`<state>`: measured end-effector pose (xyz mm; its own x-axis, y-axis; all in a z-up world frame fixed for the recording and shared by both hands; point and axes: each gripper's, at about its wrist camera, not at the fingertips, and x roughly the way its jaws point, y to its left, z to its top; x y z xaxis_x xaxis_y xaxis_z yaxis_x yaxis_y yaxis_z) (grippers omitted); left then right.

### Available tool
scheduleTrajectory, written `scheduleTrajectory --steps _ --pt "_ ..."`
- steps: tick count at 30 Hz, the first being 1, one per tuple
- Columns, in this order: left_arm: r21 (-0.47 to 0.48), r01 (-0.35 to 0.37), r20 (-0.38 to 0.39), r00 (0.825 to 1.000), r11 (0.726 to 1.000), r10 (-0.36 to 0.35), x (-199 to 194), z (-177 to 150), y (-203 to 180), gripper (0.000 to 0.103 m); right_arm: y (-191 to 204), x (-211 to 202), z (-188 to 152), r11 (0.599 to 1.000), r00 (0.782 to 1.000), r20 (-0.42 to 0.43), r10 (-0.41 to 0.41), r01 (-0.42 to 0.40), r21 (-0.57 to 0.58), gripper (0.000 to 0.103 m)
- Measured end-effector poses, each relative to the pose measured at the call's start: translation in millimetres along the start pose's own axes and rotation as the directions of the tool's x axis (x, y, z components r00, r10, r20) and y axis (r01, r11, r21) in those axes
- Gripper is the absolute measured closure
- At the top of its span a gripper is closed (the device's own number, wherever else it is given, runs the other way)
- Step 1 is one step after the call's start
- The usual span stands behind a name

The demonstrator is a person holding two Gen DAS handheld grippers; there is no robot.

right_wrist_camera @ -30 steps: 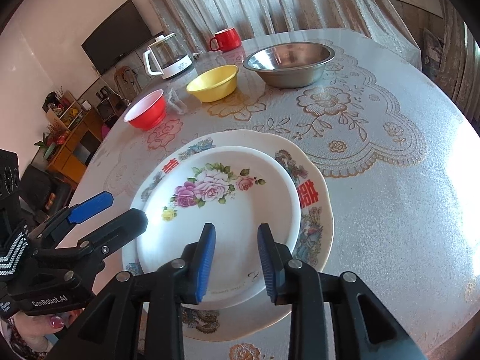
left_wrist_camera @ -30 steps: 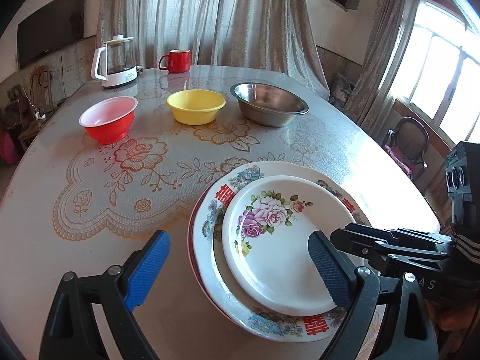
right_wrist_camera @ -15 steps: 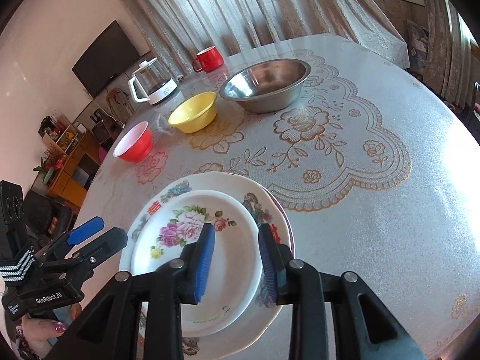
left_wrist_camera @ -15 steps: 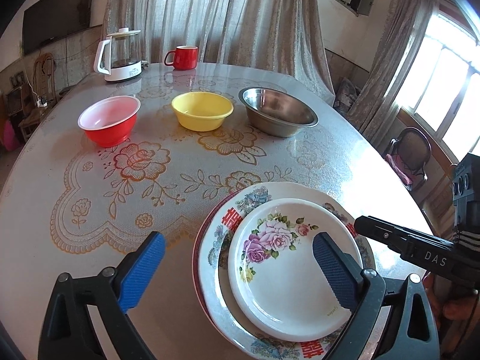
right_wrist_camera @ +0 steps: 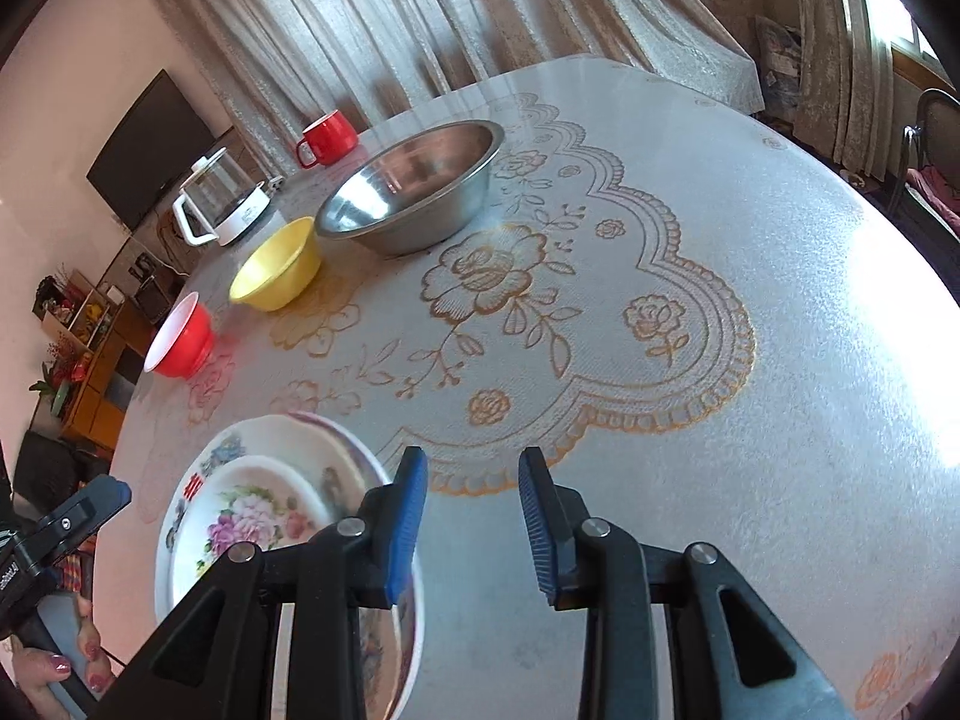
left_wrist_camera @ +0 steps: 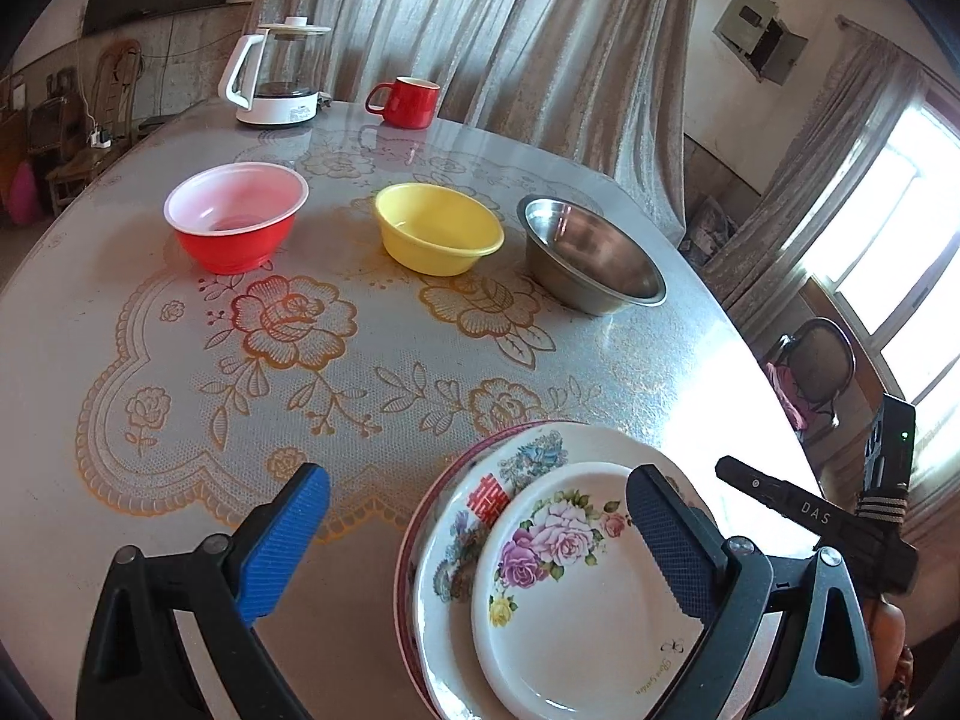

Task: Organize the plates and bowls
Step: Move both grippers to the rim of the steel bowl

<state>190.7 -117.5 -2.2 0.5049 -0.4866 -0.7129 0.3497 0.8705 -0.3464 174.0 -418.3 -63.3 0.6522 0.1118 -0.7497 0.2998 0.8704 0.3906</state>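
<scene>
Curtained room, round table (left_wrist_camera: pixel 150 324) with a lace-pattern cover.

Left wrist view: left gripper (left_wrist_camera: pixel 474 546) spread wide, nothing between the pads. A second ago it sat right over the plate stack; now it's pulled back and aimed farther up the table, so the bowls fill more of the view. Small floral plate (left_wrist_camera: pixel 576 594) sits on the larger plate (left_wrist_camera: pixel 516 468), low right, with the gripper's right finger overlapping it in view; contact can't be judged. Red bowl (left_wrist_camera: pixel 234 222), yellow bowl (left_wrist_camera: pixel 438 234) and steel bowl (left_wrist_camera: pixel 591 261) stand in a row, apart from each other, well ahead. Kettle (left_wrist_camera: pixel 276 75) and red mug (left_wrist_camera: pixel 405 102) at the far edge.

Right wrist view: right gripper (right_wrist_camera: pixel 474 519) has gone from nearly closed to moderately spread, holding nothing, and has swung off the plates, which now lie low left beside its left finger. Bare cover lies between the pads. Steel bowl (right_wrist_camera: pixel 414 186) is nearest ahead, then yellow bowl (right_wrist_camera: pixel 276 264) and red bowl (right_wrist_camera: pixel 180 336) to its left.

Read: plates look stacked and released; bowls not yet nested, likely next.
</scene>
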Motion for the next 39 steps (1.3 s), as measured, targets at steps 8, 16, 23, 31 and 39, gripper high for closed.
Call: scheduleTrajectory --steps 8,16,23,31,39 --pt "-0.008 -0.029 -0.02 0.999 1.0 0.029 13 17 5 0.002 -24 22 40 0.999 1.0 0.017 -0.005 0.004 0.036 0.064" --pt "0.018 -0.048 -0.01 0.999 0.999 0.048 21 41 4 0.002 -22 44 105 1.0 0.998 0.067 -0.004 0.003 0.012 0.062" --pt "0.025 -0.066 -0.021 0.998 0.997 0.067 34 53 5 0.002 -16 76 158 0.998 0.996 0.077 -0.034 0.03 0.052 0.04" --pt "0.032 -0.06 -0.038 0.997 0.998 0.062 45 57 8 0.002 -20 123 192 0.989 1.0 -0.003 0.0 0.001 0.145 0.04" --pt "0.064 -0.079 -0.045 0.996 0.995 0.082 55 68 2 0.002 -14 161 192 0.992 0.997 -0.081 0.015 -0.005 0.127 0.072"
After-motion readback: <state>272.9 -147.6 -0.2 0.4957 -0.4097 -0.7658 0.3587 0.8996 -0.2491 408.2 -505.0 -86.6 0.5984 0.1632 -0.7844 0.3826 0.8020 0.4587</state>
